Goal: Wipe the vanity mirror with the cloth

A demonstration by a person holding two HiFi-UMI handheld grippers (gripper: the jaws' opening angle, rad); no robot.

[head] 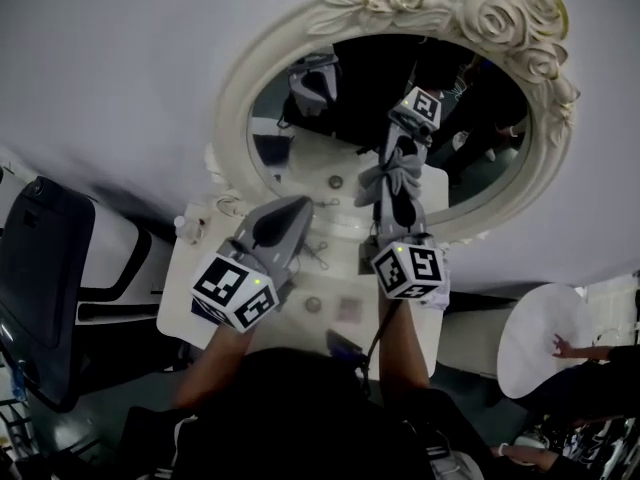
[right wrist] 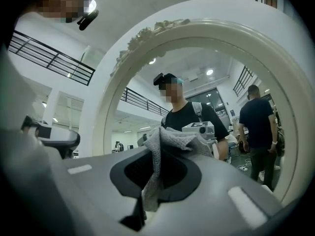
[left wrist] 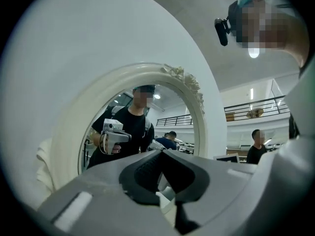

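Note:
The oval vanity mirror (head: pixel 480 158) stands in an ornate white frame (head: pixel 450 8) with moulded roses at the top. My right gripper (head: pixel 396 196) is shut on a grey waffle cloth (head: pixel 384 176), which it holds up at the lower middle of the glass. In the right gripper view the cloth (right wrist: pixel 165 144) bunches out between the jaws in front of the mirror frame (right wrist: pixel 123 73). My left gripper (head: pixel 292 210) is shut and holds nothing, to the left of the right one, by the frame's lower edge. Its closed tips (left wrist: pixel 160 154) point at the mirror (left wrist: pixel 147 127).
The white vanity top (head: pixel 330 303) below the mirror carries several small items. A dark case or chair (head: pixel 40 268) stands at the left. A round white table (head: pixel 545 338) with a person's hand (head: pixel 566 348) on it is at the lower right. A pale wall surrounds the mirror.

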